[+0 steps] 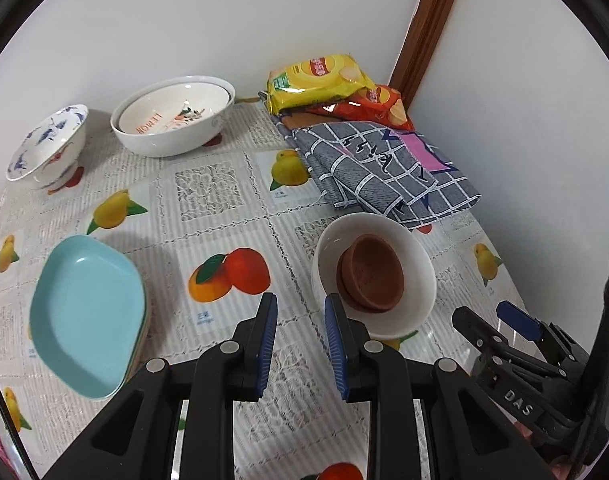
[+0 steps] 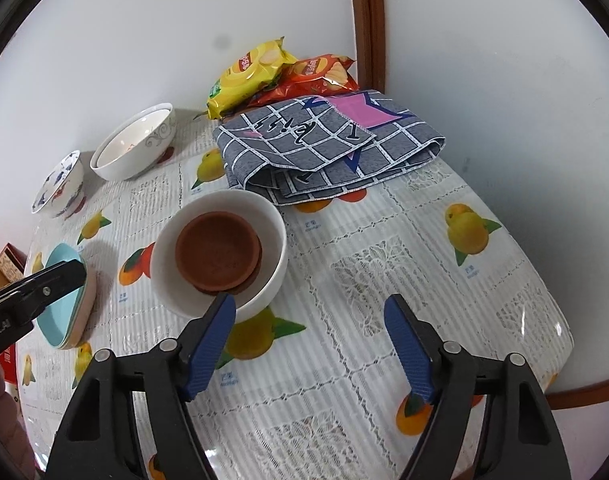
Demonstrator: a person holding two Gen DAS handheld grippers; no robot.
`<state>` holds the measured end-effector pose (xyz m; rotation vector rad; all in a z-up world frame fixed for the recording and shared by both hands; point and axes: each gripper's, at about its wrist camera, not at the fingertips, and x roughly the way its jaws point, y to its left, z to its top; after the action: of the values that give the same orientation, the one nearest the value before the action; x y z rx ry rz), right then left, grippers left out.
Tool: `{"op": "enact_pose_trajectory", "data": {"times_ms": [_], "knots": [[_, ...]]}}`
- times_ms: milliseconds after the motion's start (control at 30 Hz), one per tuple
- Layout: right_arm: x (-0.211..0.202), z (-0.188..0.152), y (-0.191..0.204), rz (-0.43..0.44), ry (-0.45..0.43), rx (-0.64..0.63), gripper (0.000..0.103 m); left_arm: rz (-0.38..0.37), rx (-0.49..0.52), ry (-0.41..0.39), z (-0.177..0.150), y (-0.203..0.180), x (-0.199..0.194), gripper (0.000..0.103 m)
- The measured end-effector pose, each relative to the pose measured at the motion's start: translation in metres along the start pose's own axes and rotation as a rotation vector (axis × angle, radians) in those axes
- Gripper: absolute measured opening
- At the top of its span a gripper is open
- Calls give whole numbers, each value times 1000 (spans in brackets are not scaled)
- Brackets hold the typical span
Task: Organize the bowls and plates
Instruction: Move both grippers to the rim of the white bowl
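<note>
Small dishes (image 1: 370, 276) are nesting inside a bowl (image 1: 416, 276) sitting mid-bench (image 1: 232, 208). Folded cloth (image 1: 384, 168) is lying just behind that bowl, snack bags (image 1: 320, 80) behind the cloth at the wall. Stacked trays (image 1: 88, 320) are sitting well left. Far left: patterned bowl (image 1: 44, 148) standing beside stacked large bowls (image 1: 172, 120).

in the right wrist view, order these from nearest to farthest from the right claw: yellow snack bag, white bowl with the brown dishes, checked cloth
From the right claw:
1. White bowl holding the brown dishes, just ahead, by the left finger.
2. Checked cloth, folded, beyond the bowl towards the wall.
3. Yellow snack bag, farthest, against the wall behind the cloth.
</note>
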<state>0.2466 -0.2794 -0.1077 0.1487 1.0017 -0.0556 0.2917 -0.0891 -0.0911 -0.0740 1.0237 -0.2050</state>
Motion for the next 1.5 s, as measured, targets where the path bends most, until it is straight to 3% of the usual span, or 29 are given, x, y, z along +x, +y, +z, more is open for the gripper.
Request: {"op": "enact_pose_trajectory", "data": {"times_ms": [300,533,867,1500], "knots": [[26,9,7,46,4,-31,67,-23,-45,46,13,8,38,23],[57,21,-2,37,52,22,51,-28,-35,68,23,5,59,23],[78,25,1,38,71,22,41,-26,-10,89,29,-1,81,25],[94,27,2,40,81,37,38,-17,7,125,29,-6,105,26]]}}
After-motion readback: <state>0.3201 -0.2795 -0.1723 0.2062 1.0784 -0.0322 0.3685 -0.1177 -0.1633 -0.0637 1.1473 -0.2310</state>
